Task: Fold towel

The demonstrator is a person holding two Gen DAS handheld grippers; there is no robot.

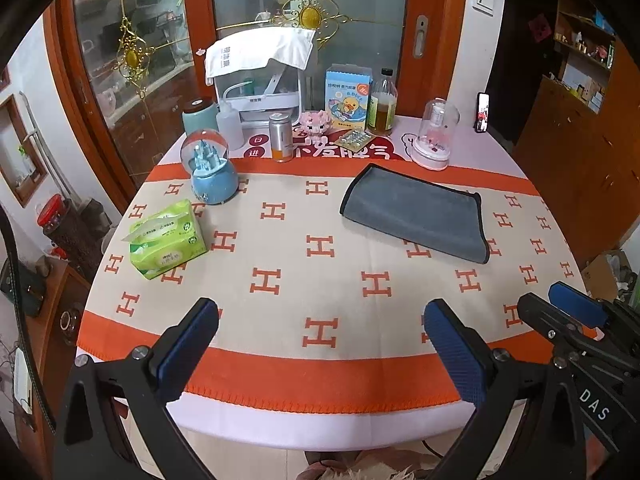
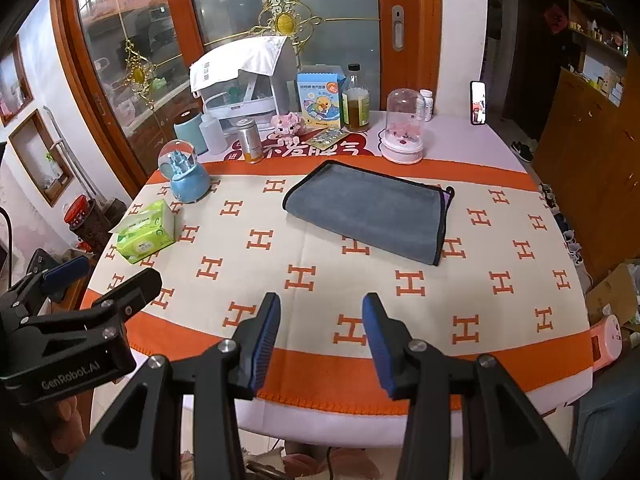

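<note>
While both tools hang back over the near edge of the table, nothing is being touched, so here is how the scene reads from where I stand.

Towel: the grey towel (image 2: 366,214) lies flat on the H-patterned tablecloth (image 2: 304,280), toward the far right of the table, already doubled over by the look of its rounded left edge and the black-trimmed edges stacked at its right end (a sliver of lilac shows at that corner, perhaps its other face).

Left gripper: the left gripper (image 1: 320,344) has its blue pads spread wide with only cloth between them; it holds nothing, well short of the towel.

Right gripper: the right gripper (image 2: 320,340) is also parted, though less widely, and empty, aimed roughly at the towel's near long edge.

Why so placed: I judge the towel was laid in the open middle band so there is room to fold it, with the clutter kept behind.

Clutter: the snow globe (image 2: 188,176), the tissue pack (image 2: 146,232) and the pink dome (image 2: 402,130) stand apart from the towel.

Next: likely a reach to the right-hand corners for another fold.
</note>
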